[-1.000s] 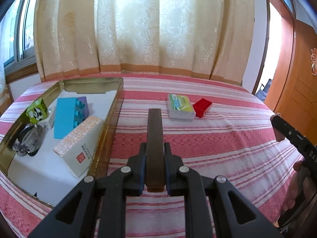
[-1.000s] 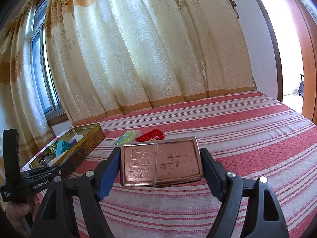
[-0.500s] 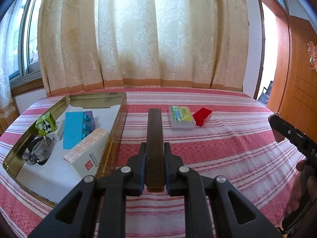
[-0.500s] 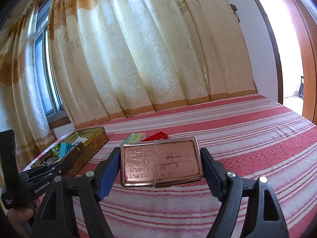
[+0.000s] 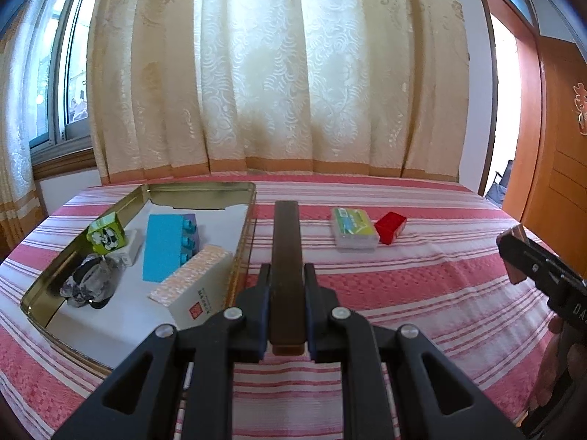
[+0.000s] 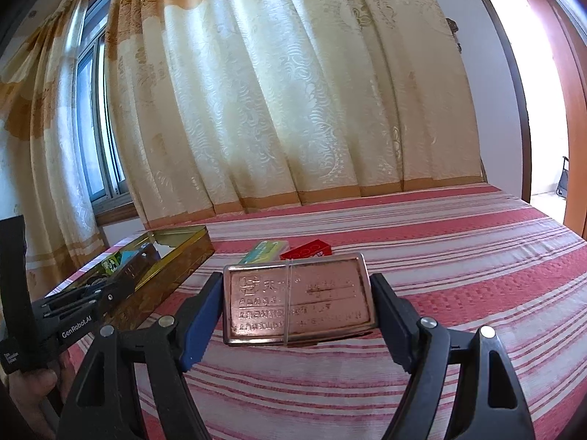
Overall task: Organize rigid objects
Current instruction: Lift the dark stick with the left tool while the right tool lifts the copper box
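My left gripper (image 5: 287, 275) is shut on a thin dark brown bar (image 5: 286, 234) that sticks forward, edge up, above the striped bedspread beside the gold tin tray (image 5: 242, 253). My right gripper (image 6: 297, 286) is shut on a flat copper-coloured tin (image 6: 297, 299) with embossed writing, held level above the bed. A green-and-white pack (image 5: 352, 227) and a red brick (image 5: 390, 227) lie together on the bed past the bar. The right view shows the pack (image 6: 266, 251) and the red brick (image 6: 308, 253) just beyond the tin. The left gripper (image 6: 84, 304) shows at that view's left edge.
Inside the tray lie a green cartoon cube (image 5: 106, 233), a blue brick (image 5: 167, 247), a pink-and-white box (image 5: 194, 289) and a grey crumpled item (image 5: 90, 286). Curtains (image 5: 293, 73) hang behind the bed. An orange door (image 5: 550, 146) stands at the right.
The left gripper has tilted upward, so the tray and bed sit lower in its view. The right gripper has drifted slightly toward the tray. Both grips are unchanged.
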`<state>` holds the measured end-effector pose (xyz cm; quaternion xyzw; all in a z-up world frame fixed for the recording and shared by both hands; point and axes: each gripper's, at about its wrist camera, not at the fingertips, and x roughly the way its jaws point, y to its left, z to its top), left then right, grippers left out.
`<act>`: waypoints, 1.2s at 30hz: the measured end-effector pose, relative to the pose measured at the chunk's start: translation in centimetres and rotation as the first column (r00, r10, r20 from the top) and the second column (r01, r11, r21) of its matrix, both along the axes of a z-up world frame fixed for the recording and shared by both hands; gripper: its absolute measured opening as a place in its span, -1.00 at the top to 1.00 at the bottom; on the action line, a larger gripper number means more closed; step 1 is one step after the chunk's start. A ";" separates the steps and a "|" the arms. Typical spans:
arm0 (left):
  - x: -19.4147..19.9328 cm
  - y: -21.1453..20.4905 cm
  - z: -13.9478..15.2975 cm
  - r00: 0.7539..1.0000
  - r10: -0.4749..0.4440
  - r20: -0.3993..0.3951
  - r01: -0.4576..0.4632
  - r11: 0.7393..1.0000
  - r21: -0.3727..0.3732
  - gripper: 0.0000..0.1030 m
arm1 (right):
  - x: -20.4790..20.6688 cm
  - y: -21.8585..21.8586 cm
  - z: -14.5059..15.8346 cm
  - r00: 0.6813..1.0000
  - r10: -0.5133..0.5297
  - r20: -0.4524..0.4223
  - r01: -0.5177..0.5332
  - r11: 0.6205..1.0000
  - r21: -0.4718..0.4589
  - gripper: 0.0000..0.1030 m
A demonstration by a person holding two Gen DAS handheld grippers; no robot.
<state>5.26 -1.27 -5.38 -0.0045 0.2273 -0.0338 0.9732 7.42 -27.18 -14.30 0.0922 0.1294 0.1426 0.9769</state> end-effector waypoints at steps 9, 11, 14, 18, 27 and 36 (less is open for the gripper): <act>-0.4 0.8 0.1 1.000 0.012 0.018 -0.012 1.000 -0.004 0.74 | -0.2 2.0 0.0 1.000 0.018 0.009 -0.018 0.999 -0.043 -0.54; -0.5 1.1 0.1 1.000 0.017 0.021 -0.017 1.000 -0.007 0.74 | -0.2 2.3 0.0 1.000 0.020 0.010 -0.020 0.999 -0.050 -0.54; -0.6 1.3 0.1 0.999 0.021 0.026 -0.021 1.000 -0.007 0.74 | -0.3 2.7 0.0 1.000 0.024 0.012 -0.024 0.998 -0.054 -0.54; -0.6 1.4 0.2 0.999 0.023 0.033 -0.023 1.000 -0.006 0.74 | -0.2 3.0 0.0 1.000 0.028 0.011 -0.027 0.998 -0.059 -0.54; -0.9 2.0 0.3 0.998 0.033 0.051 -0.032 0.999 -0.007 0.74 | -0.3 4.0 0.0 0.999 0.041 0.015 -0.040 0.997 -0.069 -0.54; -1.1 2.6 0.3 0.997 0.040 0.062 -0.040 0.999 -0.005 0.74 | -0.5 4.7 0.0 0.998 0.055 0.017 -0.053 0.995 -0.079 -0.54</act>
